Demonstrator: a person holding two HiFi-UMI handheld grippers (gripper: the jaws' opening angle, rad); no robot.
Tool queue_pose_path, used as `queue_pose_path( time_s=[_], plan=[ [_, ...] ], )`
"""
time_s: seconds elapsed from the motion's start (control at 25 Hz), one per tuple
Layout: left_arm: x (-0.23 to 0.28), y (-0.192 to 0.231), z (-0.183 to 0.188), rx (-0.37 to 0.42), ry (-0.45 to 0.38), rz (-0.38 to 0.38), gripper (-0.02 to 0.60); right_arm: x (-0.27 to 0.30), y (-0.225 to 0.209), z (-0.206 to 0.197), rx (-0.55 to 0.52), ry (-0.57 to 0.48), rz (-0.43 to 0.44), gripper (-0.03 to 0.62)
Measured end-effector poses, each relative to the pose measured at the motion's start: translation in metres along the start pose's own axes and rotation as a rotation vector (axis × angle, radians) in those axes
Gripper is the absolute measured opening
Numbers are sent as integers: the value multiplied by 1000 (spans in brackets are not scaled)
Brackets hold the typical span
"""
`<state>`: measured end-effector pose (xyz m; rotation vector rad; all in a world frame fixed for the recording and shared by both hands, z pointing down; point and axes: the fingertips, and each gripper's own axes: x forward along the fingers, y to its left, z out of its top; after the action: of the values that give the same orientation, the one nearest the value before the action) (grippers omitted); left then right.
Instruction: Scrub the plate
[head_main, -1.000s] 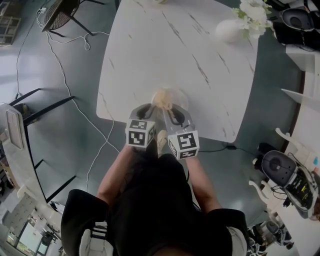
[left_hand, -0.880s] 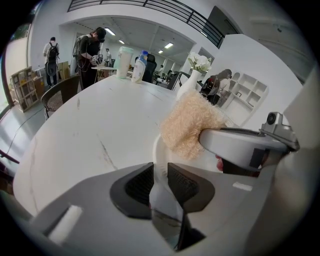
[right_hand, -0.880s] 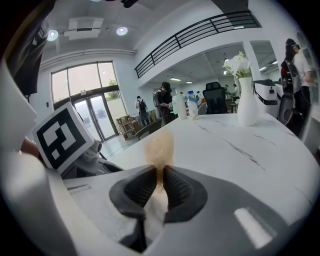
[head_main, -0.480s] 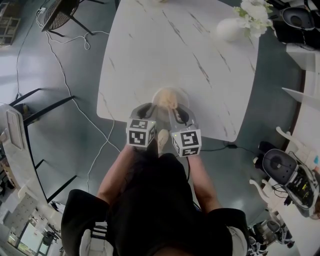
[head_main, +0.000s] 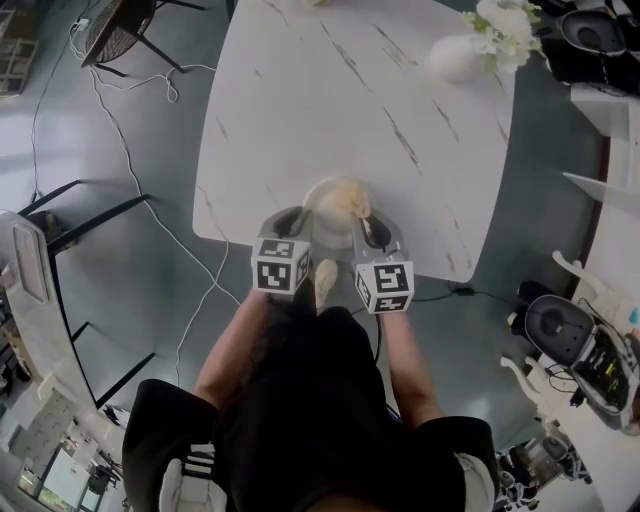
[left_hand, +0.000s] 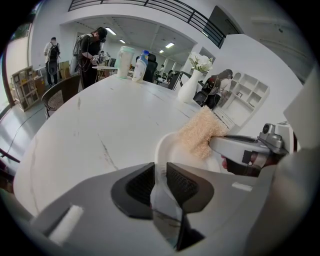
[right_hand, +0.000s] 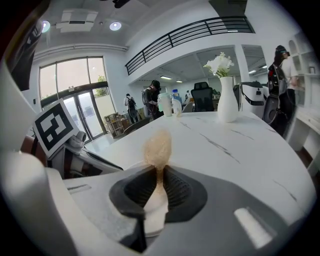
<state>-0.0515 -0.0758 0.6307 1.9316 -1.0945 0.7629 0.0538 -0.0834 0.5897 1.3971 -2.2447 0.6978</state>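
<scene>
When read from the left edge of the head view: a dark chair on grey floor, with loose cables trailing toward the white marble table. At the table's near edge, the left gripper, marker cube toward the camera, jaws closing on the near-left rim of the plate. In the left gripper view, that thin white rim between the two dark pads and touched by both, so clamped rather than loose. Plate flat on the marble, close to the front edge, between the two grippers. On the plate's right part, a tan fibrous scrubber, touching the white surface. Just right of it and nearer the person, the right gripper, pinched tight on the scrubber's narrow neck. In the right gripper view, bristly head sticking out past the fingertips, paler handle running back between the pads. Below both grippers, bare forearms over dark clothing. Farther right and well apart, at the table's far corner, a white vase with white flowers. Past the table's right side, a black cable on the floor, then dark equipment near the frame's edge. In the background of the left gripper view, people standing and bottles at the table's far end
</scene>
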Motion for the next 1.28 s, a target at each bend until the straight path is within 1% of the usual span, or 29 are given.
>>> queue_pose_path(
  time_s=[0.76,1.04,1.28],
  plan=[
    [2,0,1,-15,-4,2,72,-24,-31,-8,33,-12,-88,43],
    [1,0,0,-22,-8,5,72,-27,-23,1,30,-29,-72,43],
    [1,0,0,-34,-19,6,72,-28,1,27,0,-87,-15,43]
  ],
)
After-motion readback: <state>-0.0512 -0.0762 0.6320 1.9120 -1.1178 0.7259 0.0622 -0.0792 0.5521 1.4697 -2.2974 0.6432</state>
